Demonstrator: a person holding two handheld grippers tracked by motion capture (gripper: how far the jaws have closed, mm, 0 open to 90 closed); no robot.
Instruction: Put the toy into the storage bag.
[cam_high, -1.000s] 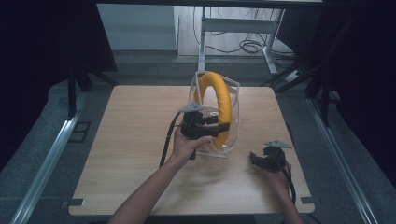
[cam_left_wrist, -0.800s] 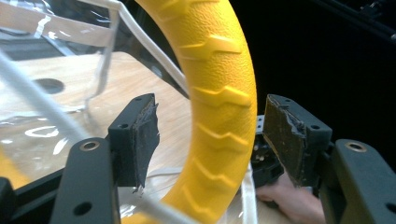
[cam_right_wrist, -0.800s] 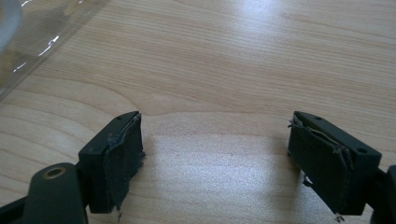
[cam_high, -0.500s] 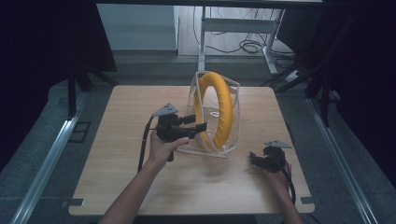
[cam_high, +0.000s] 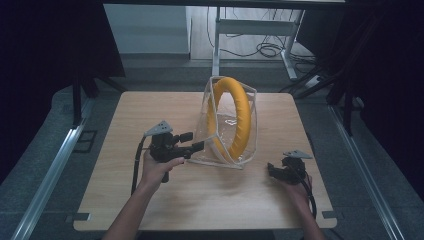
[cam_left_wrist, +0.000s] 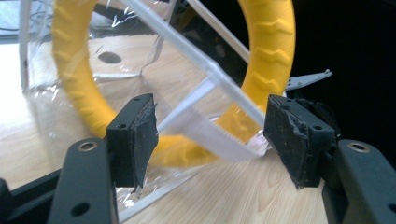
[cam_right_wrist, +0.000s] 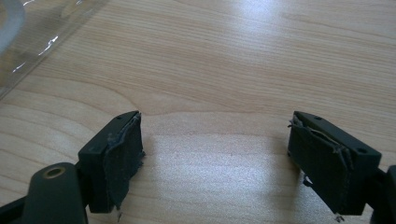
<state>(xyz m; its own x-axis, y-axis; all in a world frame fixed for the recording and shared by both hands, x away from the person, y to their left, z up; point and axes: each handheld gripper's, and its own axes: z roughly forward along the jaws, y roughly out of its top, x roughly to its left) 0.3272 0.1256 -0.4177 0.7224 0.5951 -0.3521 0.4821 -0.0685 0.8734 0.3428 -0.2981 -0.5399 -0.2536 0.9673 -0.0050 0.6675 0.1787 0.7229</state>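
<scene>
high view – bag: clear plastic bag (cam_high: 227, 125) stands upright mid-desk, yellow ring (cam_high: 234, 117) upright inside it.
high view – left tool: left tool (cam_high: 192, 141) just beside the bag's lower left edge, jaws apart, nothing held.
high view – right tool: right tool (cam_high: 274, 170) rests low on the desk (cam_high: 125, 200), to the right of the bag, apart from it; jaw gap hard to read here.
left gripper view – tool state: jaws wide open, empty; pads (cam_left_wrist: 140, 135) worn and frayed.
left gripper view – target: white bag strap (cam_left_wrist: 219, 135) and the ring's bottom curve (cam_left_wrist: 187, 154) lie between the jaws, not touching either pad.
left gripper view – advice: likely step is grabbing the bag's edge; push in a little further so strap sits deep on pads, close on strap or seam, not slick film; don't nudge, the bag looks tippy.
right gripper view – tool state: jaws wide open over bare desk wood (cam_right_wrist: 224, 70), gripping nothing.
right gripper view – bag: corner of plastic film (cam_right_wrist: 42, 32) at top left, apart from jaws.
right gripper view – advice: bring it up to steady the bag's far side if it leans.
</scene>
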